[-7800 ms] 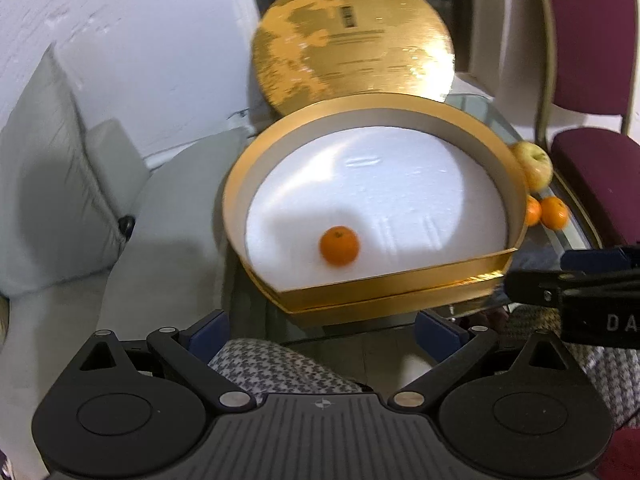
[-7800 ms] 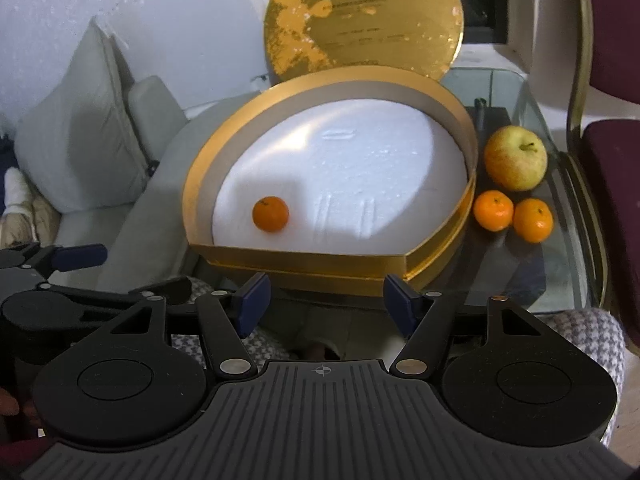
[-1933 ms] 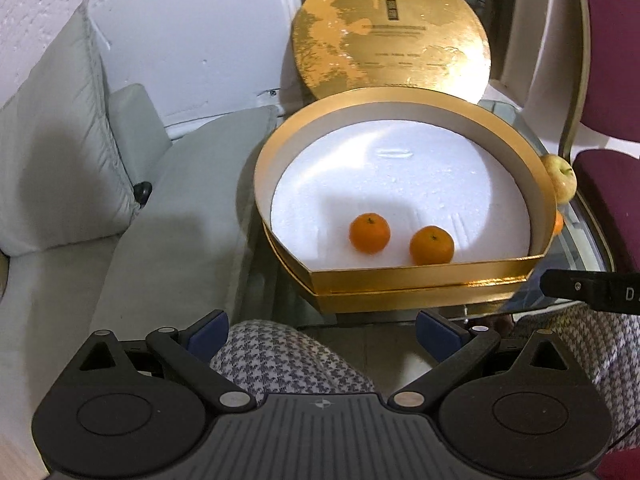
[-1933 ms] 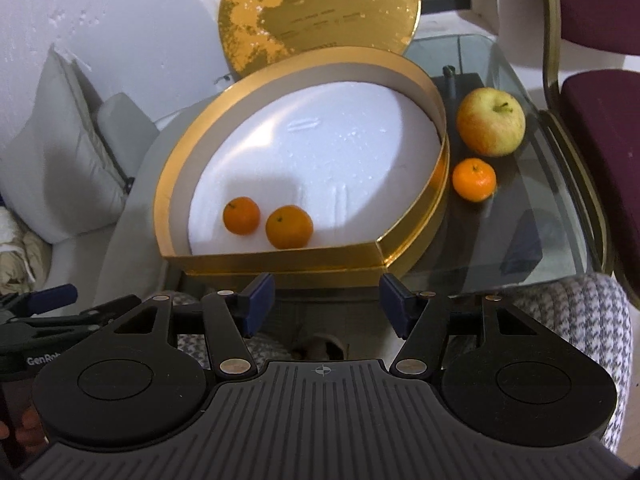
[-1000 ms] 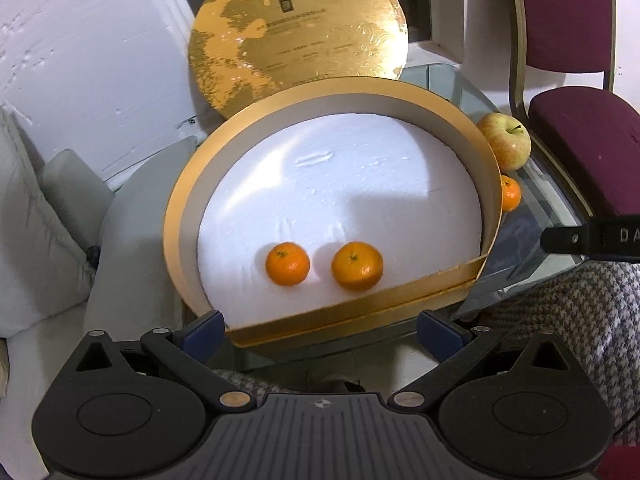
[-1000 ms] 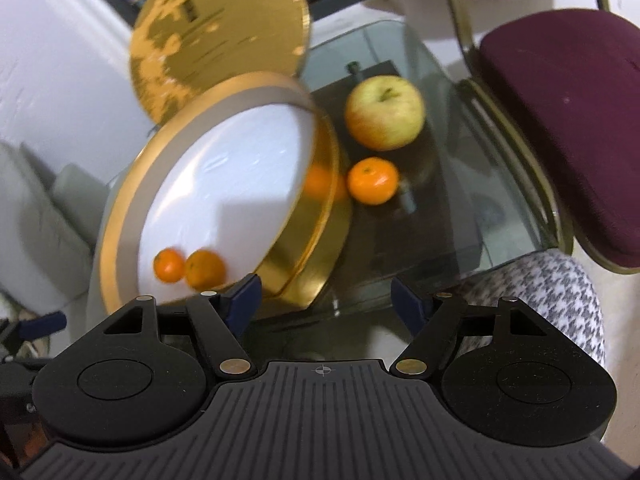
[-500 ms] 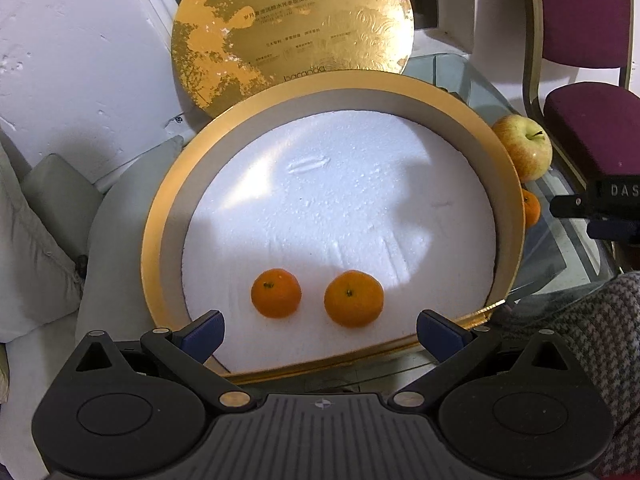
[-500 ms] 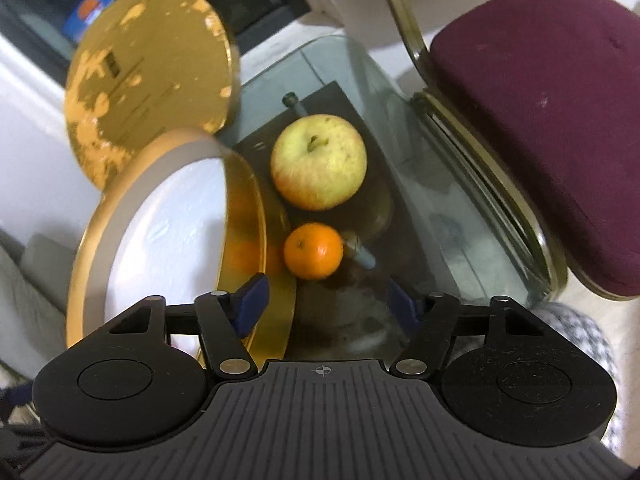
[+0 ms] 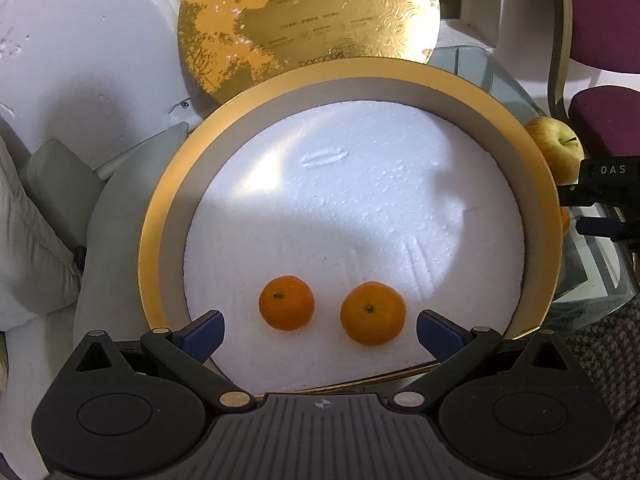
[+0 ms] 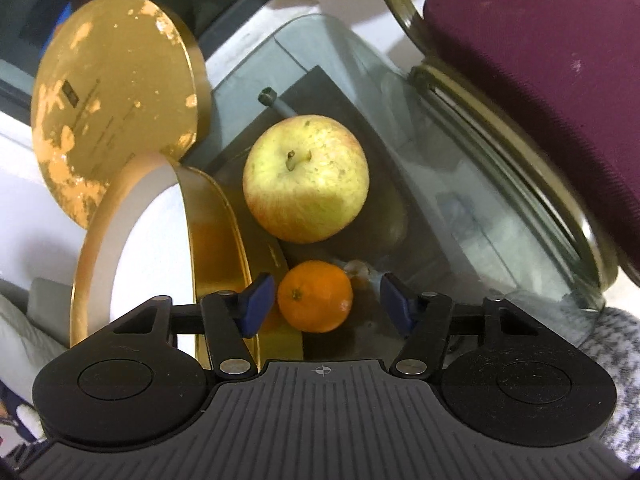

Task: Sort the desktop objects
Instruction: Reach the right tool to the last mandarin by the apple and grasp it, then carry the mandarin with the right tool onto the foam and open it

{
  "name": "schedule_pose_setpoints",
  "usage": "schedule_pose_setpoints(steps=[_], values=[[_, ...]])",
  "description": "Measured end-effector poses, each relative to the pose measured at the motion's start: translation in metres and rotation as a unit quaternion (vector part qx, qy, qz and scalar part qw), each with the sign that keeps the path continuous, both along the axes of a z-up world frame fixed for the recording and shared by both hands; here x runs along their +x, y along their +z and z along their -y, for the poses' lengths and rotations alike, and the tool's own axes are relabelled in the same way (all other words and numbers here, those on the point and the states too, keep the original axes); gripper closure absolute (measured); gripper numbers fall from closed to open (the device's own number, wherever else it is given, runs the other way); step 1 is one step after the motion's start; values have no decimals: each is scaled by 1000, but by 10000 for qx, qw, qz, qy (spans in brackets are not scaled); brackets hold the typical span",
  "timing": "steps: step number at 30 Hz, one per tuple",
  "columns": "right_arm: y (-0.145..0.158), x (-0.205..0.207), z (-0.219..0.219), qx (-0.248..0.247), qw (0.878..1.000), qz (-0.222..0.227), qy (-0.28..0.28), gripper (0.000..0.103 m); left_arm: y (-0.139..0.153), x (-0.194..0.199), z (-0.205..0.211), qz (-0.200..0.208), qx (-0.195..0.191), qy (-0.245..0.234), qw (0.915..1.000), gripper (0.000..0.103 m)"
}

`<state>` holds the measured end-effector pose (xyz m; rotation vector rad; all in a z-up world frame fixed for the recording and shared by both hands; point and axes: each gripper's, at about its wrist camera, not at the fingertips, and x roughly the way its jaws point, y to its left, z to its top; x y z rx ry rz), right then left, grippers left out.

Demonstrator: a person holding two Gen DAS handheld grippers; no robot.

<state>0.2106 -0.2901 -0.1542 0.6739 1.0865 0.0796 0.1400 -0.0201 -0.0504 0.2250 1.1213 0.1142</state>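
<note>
1. The right gripper (image 10: 326, 306) has its jaws spread wide, with the loose tangerine (image 10: 315, 296) lying between the two blue pads. The left pad (image 10: 256, 310) is just beside the fruit, while the right pad stands farther off. Neither pad appears to touch it.
2. The tangerine sits on the glass table (image 10: 460, 216), just beside the outer wall of the gold box (image 10: 216, 224). Being nearly round, it has no long axis to line up with, so the closing direction matters little.
3. Judged from this, the coming move is a pinch on that fruit, then a lift over the box wall. The right gripper is clearly the nearer one.
4. The box wall is the main obstacle: the left pad has little room between the wall and the fruit, and a closing stroke could scrape the gold rim.
5. The apple (image 10: 306, 178) rests beyond the tangerine, farther from the gripper and also close to the box wall. It looks clear of the pads but might be nudged if the tangerine rolls away.
6. The left gripper (image 9: 320, 332) hangs over the near edge of the box with jaws spread and nothing between them. Two tangerines (image 9: 286, 308) (image 9: 373, 313) already lie side by side on the white foam (image 9: 360, 200) inside.
7. The gold lid (image 9: 308, 24) leans upright behind the box, and a maroon chair (image 10: 540, 60) stands on the side of the table away from the box.
</note>
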Motion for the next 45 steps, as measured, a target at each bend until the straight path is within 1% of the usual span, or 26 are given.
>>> schedule_pose_setpoints(steps=[2,7,9,10,13,17,22,26,31,35,38,45], values=[[-2,2,-3,40,10000,-20,-12,43,-1,0,-2,-14,-12,17,10000,1],[-8,6,-7,176,9997,-142,-67,44,-2,-2,-5,-1,-36,80,10000,1],[-10,8,-10,162,9997,-186,-71,51,-1,-4,-7,2,-47,112,9999,1],[-11,8,-11,108,9997,-195,-85,56,-1,-5,-8,7,-51,132,9999,1],[-12,8,-9,116,9996,-199,-142,57,2,-10,-12,48,-67,196,9998,1],[-3,1,-8,-68,9998,-154,-126,58,8,-20,-17,122,-109,251,9996,1],[18,-21,-1,-158,9998,-2,-123,58,12,-37,-18,187,-228,240,9993,1],[41,-46,2,-278,9994,165,-142,58,16,-50,-23,288,-369,253,9986,1],[75,-74,-2,-398,9980,481,-128,58,24,-65,-38,494,-573,460,9961,1],[101,-86,-19,-513,9959,741,65,58,27,-74,-55,633,-709,681,9931,1],[114,-87,-37,-601,9939,887,272,58,29,-79,-71,732,-767,859,9906,1],[123,-79,-89,-778,9886,989,824,58,34,-84,-110,910,-775,1365,9834,1]])
